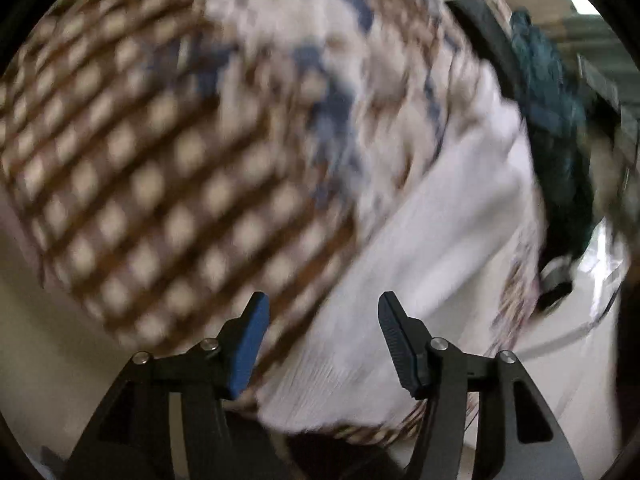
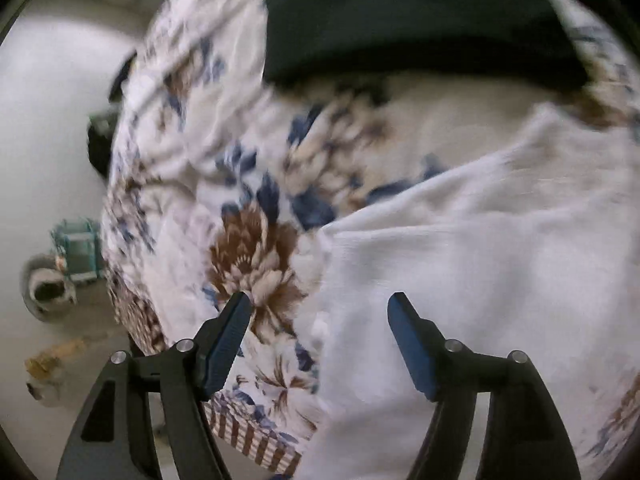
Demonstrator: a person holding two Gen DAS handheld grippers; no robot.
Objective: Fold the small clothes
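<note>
A white garment (image 1: 432, 248) lies on a patterned cloth (image 1: 160, 160) with brown checks and blue and brown flowers. My left gripper (image 1: 324, 304) is open just above the garment's near edge, holding nothing. In the right wrist view the same white garment (image 2: 480, 272) lies on the flowered cloth (image 2: 248, 208). My right gripper (image 2: 320, 304) is open above the garment's left edge, holding nothing. Both views are blurred by motion.
A dark teal cloth (image 1: 556, 128) lies at the right in the left view. A black garment (image 2: 420, 20) lies at the top of the right view. A teal box (image 2: 80, 252) and a round bowl (image 2: 46, 288) stand on the floor at the left.
</note>
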